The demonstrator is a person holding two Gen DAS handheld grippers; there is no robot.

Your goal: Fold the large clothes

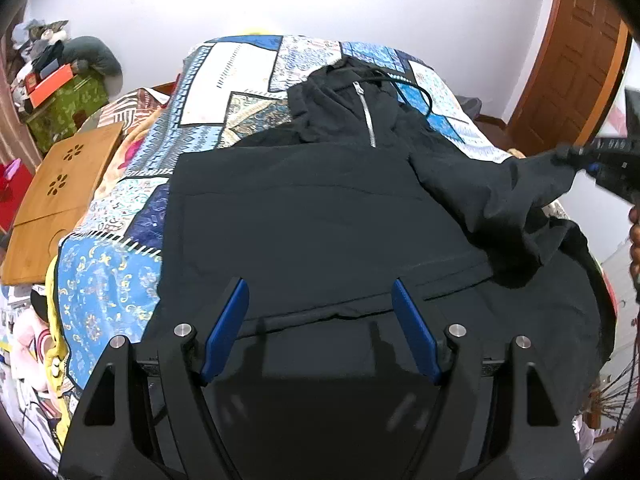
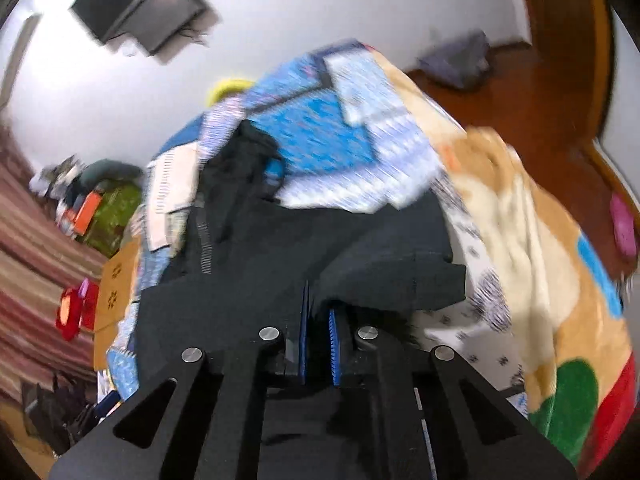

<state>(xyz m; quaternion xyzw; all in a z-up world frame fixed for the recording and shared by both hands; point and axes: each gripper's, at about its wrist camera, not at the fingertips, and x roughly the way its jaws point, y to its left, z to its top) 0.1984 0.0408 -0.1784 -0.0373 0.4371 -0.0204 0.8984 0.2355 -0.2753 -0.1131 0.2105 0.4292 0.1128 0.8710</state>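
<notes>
Two grippers on one black hoodie [image 1: 320, 208], spread front-up on patchwork quilt [image 1: 224, 92], hood and zipper [image 1: 368, 114] at far end. Left gripper [image 1: 320, 308] wide open, blue pads [image 1: 226, 330] just above hem, gripping nothing. Right gripper [image 2: 318, 320] pinched closed on sleeve [image 2: 384, 248], cuff end lifted off quilt at hoodie's right side; right view motion-blurred.

One black hoodie [image 1: 320, 208], one patchwork quilt [image 1: 240, 80], one wooden lap tray [image 1: 64, 196], two tongs [image 1: 320, 332].
</notes>
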